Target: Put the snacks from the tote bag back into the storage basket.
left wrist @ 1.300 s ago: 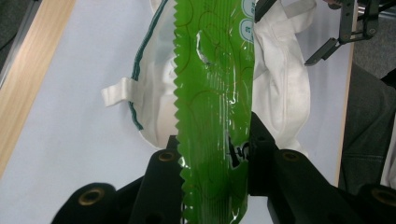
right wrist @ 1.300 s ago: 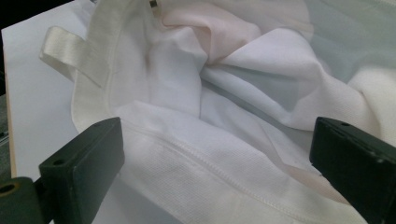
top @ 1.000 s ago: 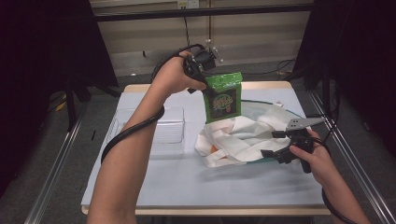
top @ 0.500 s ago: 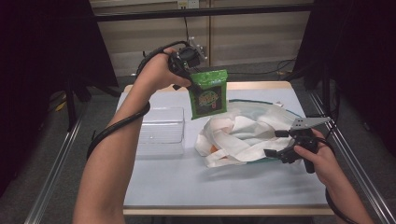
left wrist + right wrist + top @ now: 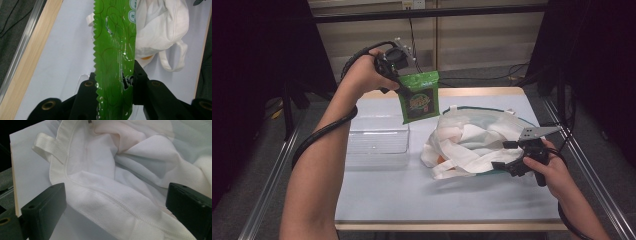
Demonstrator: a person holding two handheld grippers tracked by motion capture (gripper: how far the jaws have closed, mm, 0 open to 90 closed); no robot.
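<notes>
Landmark is the white cloth bag (image 5: 472, 142); soft, floppy, collapses on itself, mouth edge is a stitched hem, best pinched at that hem or a strap; sits on the counter (image 5: 377, 195) right of centre. Clear plastic tray (image 5: 377, 140) just left of the bag; rigid, light, looks empty. Green snack pouch (image 5: 418, 96) hangs in the air above and left of the bag, over the near-right corner of the tray; light, crinkly, slick foil, likely fragile contents, so hold by the sealed top edge, not the body. Left gripper (image 5: 115, 82) is clamped on that top seal, pouch dangling below it. Right gripper (image 5: 112, 202) sits at the bag's right edge with jaws apart, hem lying between them, pads not pressing. Versus earlier frame: pouch and left hand are further left of the bag, towards the tray; bag and right hand unchanged.
</notes>
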